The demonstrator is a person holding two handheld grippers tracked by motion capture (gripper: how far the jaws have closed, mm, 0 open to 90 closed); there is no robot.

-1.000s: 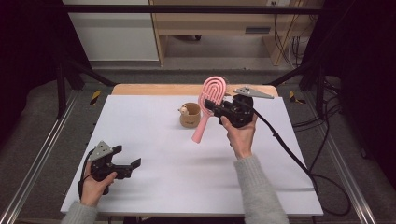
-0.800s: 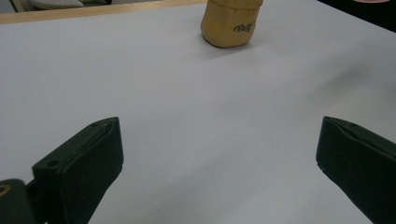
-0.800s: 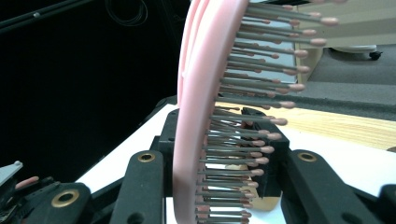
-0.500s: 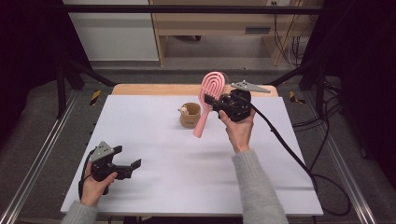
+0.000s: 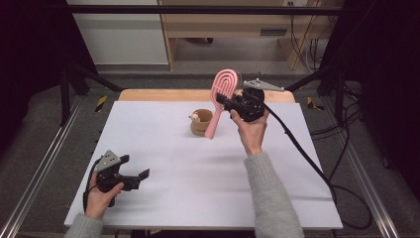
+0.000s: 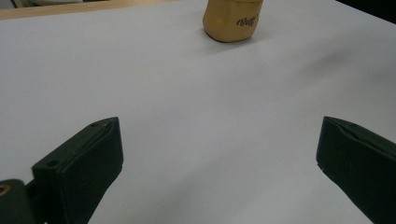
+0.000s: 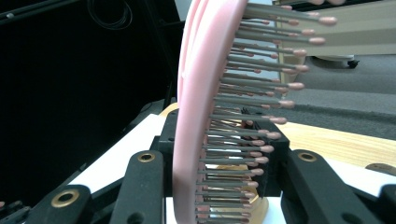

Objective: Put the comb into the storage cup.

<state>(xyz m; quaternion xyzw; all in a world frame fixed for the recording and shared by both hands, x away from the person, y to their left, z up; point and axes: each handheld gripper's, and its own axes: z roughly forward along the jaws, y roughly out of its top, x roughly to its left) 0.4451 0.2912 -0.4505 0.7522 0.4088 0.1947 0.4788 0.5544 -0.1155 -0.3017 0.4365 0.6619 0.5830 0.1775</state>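
A pink hairbrush is being held upright above the far half of the bench by the right gripper, whose jaws are being kept closed on the brush just below its head. In the right gripper view the hairbrush is being seen edge-on, with its bristles pointing to the right of the picture. The handle is being pointed down toward a small tan cup, and its tip is being shown just beside the cup's right side; whether the two are touching cannot be told.

The left gripper is being rested near the front left corner of the bench, well apart from the cup, with its jaws standing wide and nothing between them. The cup is being seen far ahead of those open jaws in the left gripper view.

The work is being judged as standing the brush in the cup. The main risk is being seen in the cup itself: it is light and is being braced by nothing, so it could be pushed aside or tipped if the handle is brought against the rim instead of inside it. A tall, top-heavy brush could also topple the cup once the grip is being let go
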